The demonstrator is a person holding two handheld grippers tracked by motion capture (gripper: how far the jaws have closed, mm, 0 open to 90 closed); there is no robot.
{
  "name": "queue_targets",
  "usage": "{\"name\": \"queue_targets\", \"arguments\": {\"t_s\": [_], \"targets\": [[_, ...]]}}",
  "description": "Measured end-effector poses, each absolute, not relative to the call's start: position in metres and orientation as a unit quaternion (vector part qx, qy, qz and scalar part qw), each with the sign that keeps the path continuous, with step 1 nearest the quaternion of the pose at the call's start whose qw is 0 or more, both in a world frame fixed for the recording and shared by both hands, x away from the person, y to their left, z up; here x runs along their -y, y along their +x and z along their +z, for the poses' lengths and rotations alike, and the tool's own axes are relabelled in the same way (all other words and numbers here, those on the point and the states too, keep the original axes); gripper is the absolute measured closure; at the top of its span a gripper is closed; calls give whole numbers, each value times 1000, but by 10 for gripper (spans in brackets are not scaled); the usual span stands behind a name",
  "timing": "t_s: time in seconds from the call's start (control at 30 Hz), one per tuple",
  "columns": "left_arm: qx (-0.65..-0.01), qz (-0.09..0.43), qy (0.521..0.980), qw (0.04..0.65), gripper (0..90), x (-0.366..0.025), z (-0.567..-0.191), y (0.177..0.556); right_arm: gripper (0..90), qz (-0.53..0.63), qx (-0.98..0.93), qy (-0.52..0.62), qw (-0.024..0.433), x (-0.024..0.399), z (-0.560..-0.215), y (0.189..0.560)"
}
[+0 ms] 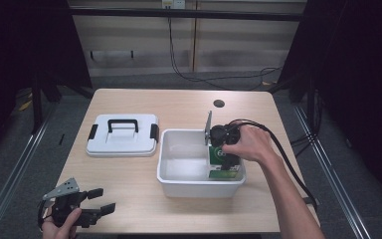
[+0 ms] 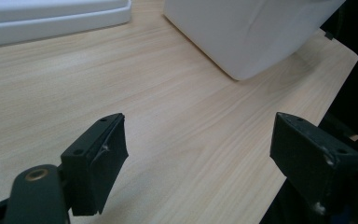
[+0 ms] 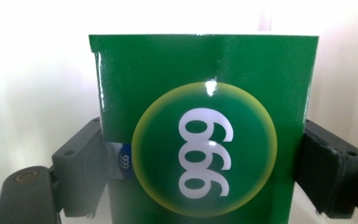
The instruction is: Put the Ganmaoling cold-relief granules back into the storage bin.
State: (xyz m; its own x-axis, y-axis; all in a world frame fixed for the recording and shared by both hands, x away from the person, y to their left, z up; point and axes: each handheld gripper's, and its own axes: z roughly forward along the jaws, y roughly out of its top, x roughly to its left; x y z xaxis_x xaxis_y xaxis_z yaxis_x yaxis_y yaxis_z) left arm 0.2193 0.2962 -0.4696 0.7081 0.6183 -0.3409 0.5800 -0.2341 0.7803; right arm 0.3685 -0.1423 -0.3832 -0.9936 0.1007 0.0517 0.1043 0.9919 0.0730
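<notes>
Nearest the high camera, at the table's front left corner, the left gripper (image 1: 97, 200) rests in a hand (image 1: 59, 225), its jaws spread wide with nothing between them; the left gripper view shows bare wood grain between the two black pads (image 2: 98, 158).

From largest down: the light wooden table (image 1: 179, 107) carries everything. A white open bin (image 1: 199, 186) sits right of the centre, close to the front edge. Left of it, just apart, lies a flat white lid (image 1: 122, 142) with a black handle (image 1: 123, 124) on top and a black latch at each end. In the left gripper view, a corner of the bin (image 2: 247, 32) and an edge of the lid (image 2: 51, 23) lie beyond the open jaws.

Inside the bin, against its right wall, stands a green box (image 1: 223, 162), upright. The right gripper (image 1: 224, 154) reaches down into the bin from the far side, held by the right hand (image 1: 251, 144), with its cable trailing off toward the table's right edge. In the right gripper view the jaws are clamped on the two opposite sides of the green box (image 3: 205, 116), touching it left and right. The box face shows a round yellow-rimmed badge (image 3: 204, 149) with white numerals, seen upside down, and a small blue label (image 3: 122, 161) by the left jaw.

A small dark hole (image 1: 219, 103) marks the table near its far edge.
</notes>
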Motion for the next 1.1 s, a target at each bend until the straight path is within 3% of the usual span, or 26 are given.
{"name": "queue_targets", "arguments": {"t_s": [1.1], "targets": [[-383,19,785,487,186,-297,-470,220,130,7,998,-56,24,132,-415,369]]}}
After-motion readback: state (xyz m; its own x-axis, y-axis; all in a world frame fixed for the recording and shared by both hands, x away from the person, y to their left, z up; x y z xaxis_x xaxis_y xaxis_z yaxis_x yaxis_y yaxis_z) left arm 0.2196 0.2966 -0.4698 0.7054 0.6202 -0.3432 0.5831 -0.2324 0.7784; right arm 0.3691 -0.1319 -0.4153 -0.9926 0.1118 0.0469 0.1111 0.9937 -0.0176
